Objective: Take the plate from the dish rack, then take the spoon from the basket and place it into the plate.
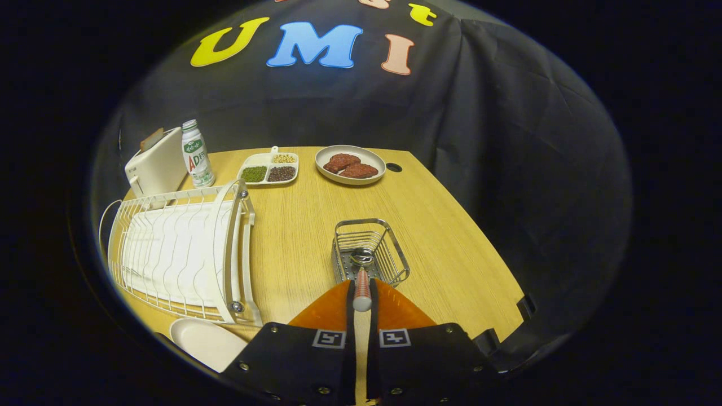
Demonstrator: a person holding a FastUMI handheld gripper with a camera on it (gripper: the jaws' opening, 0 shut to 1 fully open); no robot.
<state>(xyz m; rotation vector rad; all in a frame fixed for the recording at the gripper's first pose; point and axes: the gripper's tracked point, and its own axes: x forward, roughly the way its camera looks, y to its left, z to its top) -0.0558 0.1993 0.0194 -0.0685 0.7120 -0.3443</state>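
Spoon (361, 282) with a reddish-brown handle and a pale, rounded handle end sits pinched between the two orange fingers (330, 309) of the gripper (361, 296). Its shiny metal bowl points away from the fingers and lies inside the wire basket (395, 248), low against the perforated floor. The handle rises out over the basket's near rim toward the camera. Both fingers press on the handle from either side, so the gripper is closed on the spoon, with only the handle's width between the tips.

The gripper points forward and slightly down over the near part of the wooden table (451, 237), its fingertips just at the basket's near rim.

The plate (206, 341), plain white and oval, lies flat at the table's near edge, to the left of the fingers and just in front of the white dish rack (180, 254). The rack stands along the left edge.

At the far left corner stands a white toaster (155, 163), with a green-and-white bottle (197, 153) just beside it. Along the far edge lie a white divided tray (269, 168) holding beans and seeds in separate sections, and a round dish (350, 164) with two dark reddish-brown patties. A small dark hole in the tabletop sits just to the right of that dish.
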